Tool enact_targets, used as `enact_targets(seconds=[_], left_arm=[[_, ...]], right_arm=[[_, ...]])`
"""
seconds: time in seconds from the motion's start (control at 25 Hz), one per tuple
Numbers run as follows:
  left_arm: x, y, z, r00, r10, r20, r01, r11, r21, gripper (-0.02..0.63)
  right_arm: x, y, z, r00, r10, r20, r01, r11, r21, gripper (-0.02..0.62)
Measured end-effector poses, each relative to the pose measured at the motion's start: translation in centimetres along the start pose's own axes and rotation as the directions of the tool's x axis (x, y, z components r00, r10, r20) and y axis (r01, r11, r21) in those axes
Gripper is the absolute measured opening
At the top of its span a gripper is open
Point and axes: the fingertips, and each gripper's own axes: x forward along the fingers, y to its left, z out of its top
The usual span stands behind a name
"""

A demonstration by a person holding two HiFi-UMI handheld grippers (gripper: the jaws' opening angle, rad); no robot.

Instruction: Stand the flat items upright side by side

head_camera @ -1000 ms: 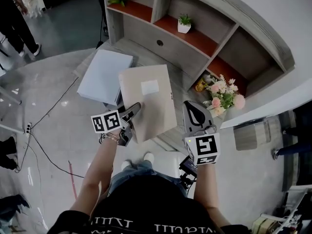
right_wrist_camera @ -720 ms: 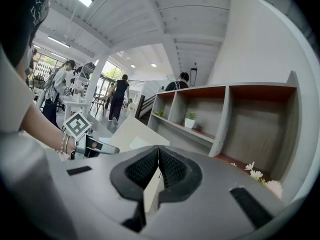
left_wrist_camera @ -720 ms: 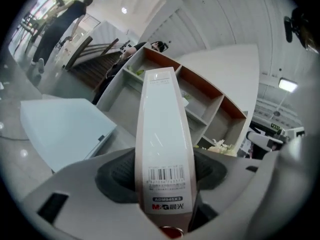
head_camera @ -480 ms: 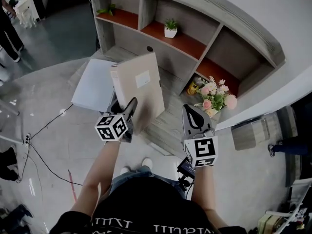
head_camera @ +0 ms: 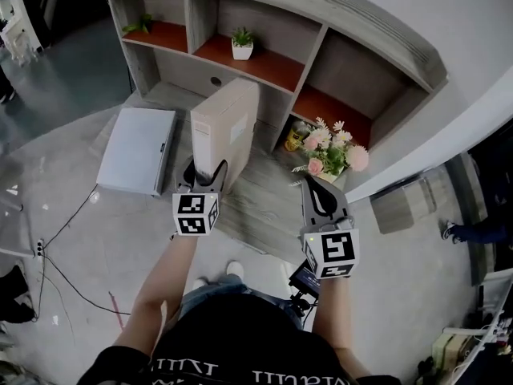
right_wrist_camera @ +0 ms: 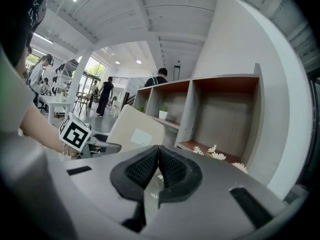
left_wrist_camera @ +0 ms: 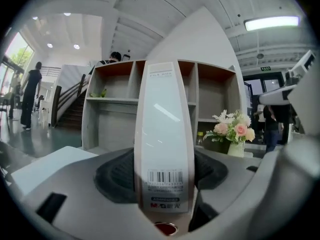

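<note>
A beige file box (head_camera: 225, 129) stands upright on its narrow edge above the grey wood-grain platform (head_camera: 268, 207) in front of the shelf unit. My left gripper (head_camera: 206, 176) is shut on the box's near spine. In the left gripper view the spine (left_wrist_camera: 164, 134) with its barcode label fills the gap between the black pads (left_wrist_camera: 117, 176). A white file box (head_camera: 136, 151) lies flat to the left of it. My right gripper (head_camera: 319, 189) hovers to the right, shut and empty; in the right gripper view its pads (right_wrist_camera: 145, 166) meet, and the beige box (right_wrist_camera: 134, 131) shows beyond them.
The shelf unit (head_camera: 321, 58) has open compartments with orange floors. A small potted plant (head_camera: 241, 42) sits in one. A vase of pink and white flowers (head_camera: 330, 147) stands on the platform right of the beige box. Cables (head_camera: 60, 215) run over the floor at the left.
The beige box has rolled from lying flat to standing on edge and has moved toward the shelf in my left gripper. My right gripper has moved along, still shut.
</note>
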Motion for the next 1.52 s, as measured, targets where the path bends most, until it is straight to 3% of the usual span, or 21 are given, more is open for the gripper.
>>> enact_targets(seconds=[0.4, 0.72, 1.52], left_arm=[[3.7, -3.9, -4.4, 0.988, 0.006, -0.157, -0.003, 1.0, 0.024, 0.291], [6.6, -5.7, -6.1, 0.976, -0.002, -0.216, 0.012, 0.999, 0.043, 0.291], [12.7, -8.3, -5.6, 0.965, -0.075, -0.253, 0.099, 0.991, 0.087, 0.289]], right_arm=[[-2.2, -4.2, -1.8, 0.997, -0.072, -0.01, 0.072, 0.997, 0.015, 0.015], [-3.5, -7.3, -2.8, 0.994, -0.114, 0.0, 0.114, 0.993, 0.015, 0.015], [-4.3, -9.5, -3.0, 0.977, -0.215, -0.002, 0.215, 0.976, 0.017, 0.015]])
